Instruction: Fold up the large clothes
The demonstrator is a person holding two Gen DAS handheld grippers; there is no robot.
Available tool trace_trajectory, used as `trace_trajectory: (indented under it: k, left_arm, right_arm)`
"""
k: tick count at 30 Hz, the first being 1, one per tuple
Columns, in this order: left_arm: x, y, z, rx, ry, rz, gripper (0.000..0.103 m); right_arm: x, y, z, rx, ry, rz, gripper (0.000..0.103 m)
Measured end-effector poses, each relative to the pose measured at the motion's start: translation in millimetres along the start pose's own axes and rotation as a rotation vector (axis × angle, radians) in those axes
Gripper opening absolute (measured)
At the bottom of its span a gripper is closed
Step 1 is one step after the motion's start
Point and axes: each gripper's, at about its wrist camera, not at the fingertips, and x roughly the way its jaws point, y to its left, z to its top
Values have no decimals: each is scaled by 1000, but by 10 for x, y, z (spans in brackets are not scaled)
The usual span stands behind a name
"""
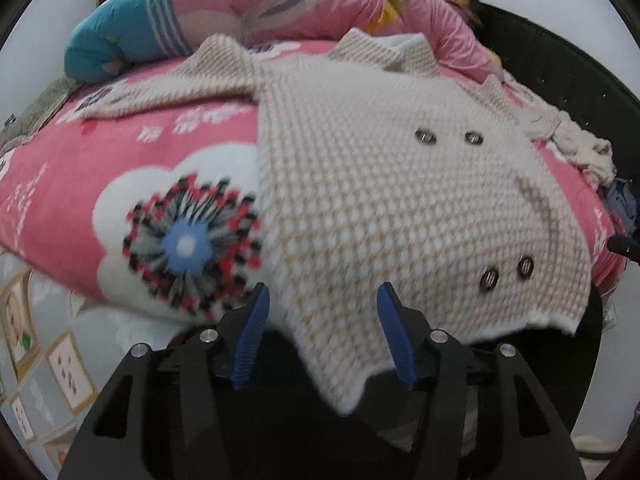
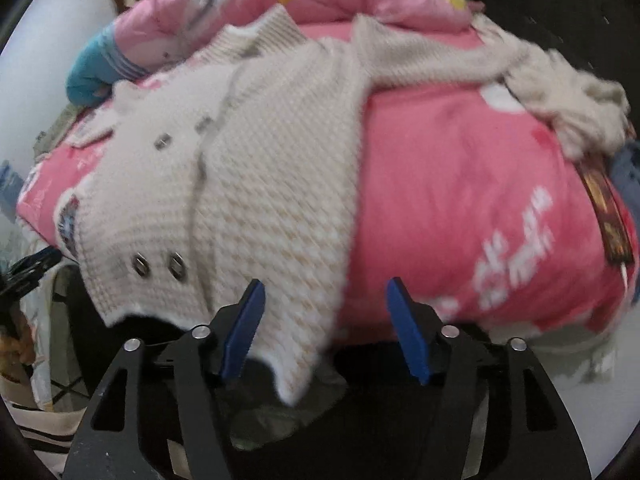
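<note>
A cream and beige knit cardigan (image 1: 360,184) with metal buttons lies spread face up on a pink bed, its hem hanging over the near edge. In the left wrist view my left gripper (image 1: 324,288) stands open around the hem's left corner, and the blue pads (image 1: 252,332) do not press on it. The right wrist view shows the same cardigan (image 2: 260,176) from its other side. My right gripper (image 2: 326,282) is open too, with the hem's right corner hanging between its jaws close to the left pad (image 2: 242,332). One sleeve (image 2: 440,56) stretches away to the right.
The pink blanket (image 1: 120,160) with a flower print covers the bed. A rolled pink quilt (image 1: 280,4) and a blue pillow (image 1: 108,40) lie along the far side. Crumpled pale clothes (image 2: 580,108) sit at the bed's right edge. Pale floor tiles (image 1: 44,380) show below left.
</note>
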Motion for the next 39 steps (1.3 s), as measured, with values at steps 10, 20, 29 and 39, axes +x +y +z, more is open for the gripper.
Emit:
trace_trajectory:
  k: [10, 20, 29, 39]
  left_arm:
    - [555, -359, 681, 46, -73, -34, 59]
    - [831, -122, 788, -7, -37, -71, 60]
    - [524, 523, 1066, -132, -157, 54, 76]
    - [431, 1853, 1297, -489, -231, 188, 85]
  right_arm:
    - [721, 730, 669, -135, -45, 199, 68]
    - [1218, 499, 828, -39, 98, 239, 68]
    - [1301, 1281, 1307, -165, 11, 317, 78]
    - [1550, 1914, 1349, -265, -2, 291, 82]
